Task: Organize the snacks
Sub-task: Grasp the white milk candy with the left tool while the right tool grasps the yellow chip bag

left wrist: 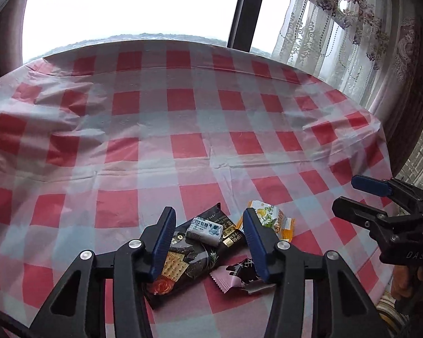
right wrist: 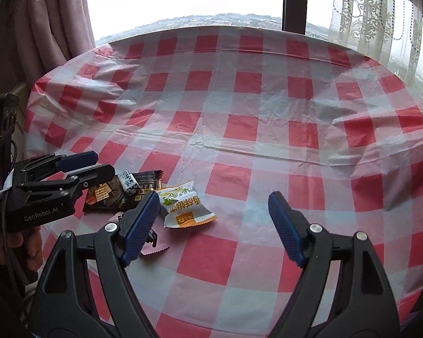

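A small pile of snacks lies near the front of the checked tablecloth. A black cracker packet has a small white and blue candy lying on it. An orange and white packet lies to its right, and a pink and black wrapper lies in front. My left gripper is open, its fingers on either side of the black packet, just above the pile. My right gripper is open and empty, to the right of the pile. The orange packet lies beside its left finger.
The round table with the red and white cloth stands at a window. Lace curtains hang at the right, a pink curtain at the left. The cloth drops off at the table's edges.
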A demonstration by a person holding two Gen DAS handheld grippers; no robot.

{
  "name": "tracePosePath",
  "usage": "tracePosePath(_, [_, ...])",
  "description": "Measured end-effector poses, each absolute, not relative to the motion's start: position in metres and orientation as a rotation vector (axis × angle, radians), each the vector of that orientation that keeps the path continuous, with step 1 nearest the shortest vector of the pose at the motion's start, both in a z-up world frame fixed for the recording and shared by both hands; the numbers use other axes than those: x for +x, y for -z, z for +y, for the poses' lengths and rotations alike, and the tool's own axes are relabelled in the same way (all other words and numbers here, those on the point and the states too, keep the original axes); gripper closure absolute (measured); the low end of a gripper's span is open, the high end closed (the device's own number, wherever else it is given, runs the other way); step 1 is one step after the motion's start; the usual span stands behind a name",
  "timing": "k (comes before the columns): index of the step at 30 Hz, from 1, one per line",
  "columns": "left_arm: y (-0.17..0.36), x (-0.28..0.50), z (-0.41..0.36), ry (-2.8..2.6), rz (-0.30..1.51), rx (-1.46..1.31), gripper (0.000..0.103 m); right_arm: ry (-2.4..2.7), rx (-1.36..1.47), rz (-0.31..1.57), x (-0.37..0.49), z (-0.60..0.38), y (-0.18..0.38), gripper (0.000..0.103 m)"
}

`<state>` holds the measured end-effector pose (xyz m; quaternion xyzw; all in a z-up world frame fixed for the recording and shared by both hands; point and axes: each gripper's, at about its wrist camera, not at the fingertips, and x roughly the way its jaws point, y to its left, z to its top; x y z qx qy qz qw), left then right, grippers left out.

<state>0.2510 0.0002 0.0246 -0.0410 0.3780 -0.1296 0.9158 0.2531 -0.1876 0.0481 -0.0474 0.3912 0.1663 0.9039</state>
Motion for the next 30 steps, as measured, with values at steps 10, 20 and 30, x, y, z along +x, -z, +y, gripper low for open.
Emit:
tracePosePath(10, [0.002,0.267,-0.003,0.287,0.843,-0.055,0.062,-0.416,-0.213,0.891,0.275,-0.157,-0.012,0.022])
tracePosePath(20, [0.011,0.271,-0.007,0.304,0.853,-0.027,0.068,-0.429,-0.218,0.956,0.289,-0.151,0.011,0.028])
tracePosePath(30, [0.011,0.270,-0.007,0.313,0.844,-0.027,0.069,-0.430,-0.175,0.985,0.297,-0.154,0.019,0.043])
